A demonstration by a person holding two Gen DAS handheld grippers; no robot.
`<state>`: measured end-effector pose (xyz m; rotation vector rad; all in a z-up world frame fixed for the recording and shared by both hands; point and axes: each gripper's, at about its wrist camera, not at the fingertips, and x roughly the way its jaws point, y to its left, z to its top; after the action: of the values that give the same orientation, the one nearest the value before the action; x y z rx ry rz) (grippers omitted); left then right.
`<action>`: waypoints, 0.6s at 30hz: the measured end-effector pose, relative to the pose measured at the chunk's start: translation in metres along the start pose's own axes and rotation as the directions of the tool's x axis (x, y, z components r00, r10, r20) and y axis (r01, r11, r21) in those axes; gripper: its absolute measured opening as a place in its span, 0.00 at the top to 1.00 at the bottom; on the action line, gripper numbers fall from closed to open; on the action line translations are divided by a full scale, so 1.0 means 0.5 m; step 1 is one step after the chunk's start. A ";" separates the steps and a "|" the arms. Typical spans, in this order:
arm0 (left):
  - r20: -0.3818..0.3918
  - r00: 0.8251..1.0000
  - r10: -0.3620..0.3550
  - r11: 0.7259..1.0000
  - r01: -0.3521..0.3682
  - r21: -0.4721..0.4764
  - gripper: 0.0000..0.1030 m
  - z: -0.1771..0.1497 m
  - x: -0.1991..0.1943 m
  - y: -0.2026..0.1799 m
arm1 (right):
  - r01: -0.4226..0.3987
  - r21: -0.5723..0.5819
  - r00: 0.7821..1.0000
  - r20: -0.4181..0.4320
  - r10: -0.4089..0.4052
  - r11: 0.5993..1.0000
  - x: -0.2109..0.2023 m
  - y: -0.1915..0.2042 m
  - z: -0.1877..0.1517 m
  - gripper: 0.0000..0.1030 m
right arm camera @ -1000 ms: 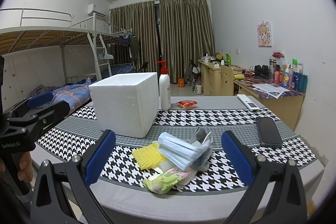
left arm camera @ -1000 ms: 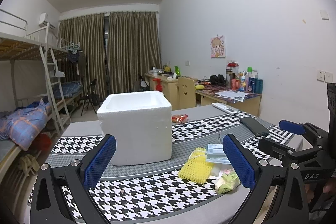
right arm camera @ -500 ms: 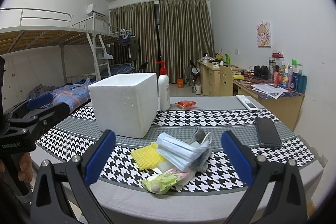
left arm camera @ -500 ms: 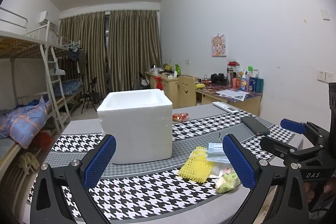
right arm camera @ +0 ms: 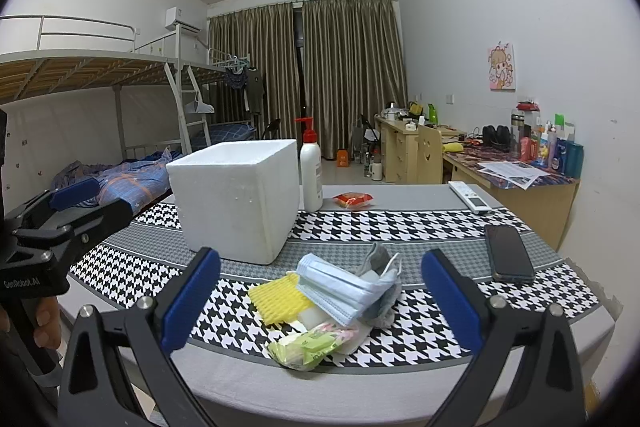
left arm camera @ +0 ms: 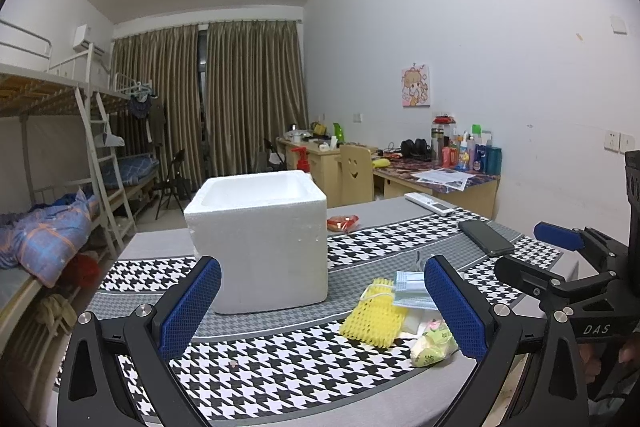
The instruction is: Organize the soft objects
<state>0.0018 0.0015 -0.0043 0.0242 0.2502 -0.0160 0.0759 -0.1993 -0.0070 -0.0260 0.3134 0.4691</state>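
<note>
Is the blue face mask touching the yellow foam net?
Touching. In the right wrist view the blue face mask lies overlapping the yellow foam net's right edge, no gap between.

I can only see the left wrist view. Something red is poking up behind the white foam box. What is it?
Observer: It is the red pump of a white plastic pump bottle. The bottle stands upright by the far right corner of the white foam box.
Operator: Is anything tucked under the pale blue face mask in the pile?
Observer: Yes. A crumpled grey fabric piece lies behind it and partly under it. The mask also overlaps the yellow foam net sleeve.
</note>
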 end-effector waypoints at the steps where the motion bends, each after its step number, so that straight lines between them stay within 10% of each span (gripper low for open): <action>1: 0.000 1.000 0.000 1.000 0.000 0.000 0.01 0.000 0.000 -0.001 | 0.000 0.000 1.000 -0.001 0.000 1.000 0.001 0.000 0.000 0.01; 18: -0.032 0.999 -0.008 1.000 0.008 0.001 0.01 -0.003 0.018 0.000 | 0.027 0.006 0.999 -0.032 -0.027 1.000 0.024 -0.007 -0.007 0.01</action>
<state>0.0101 0.0013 -0.0082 0.0246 0.2825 -0.0237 0.0865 -0.1977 -0.0140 -0.0319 0.3457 0.4412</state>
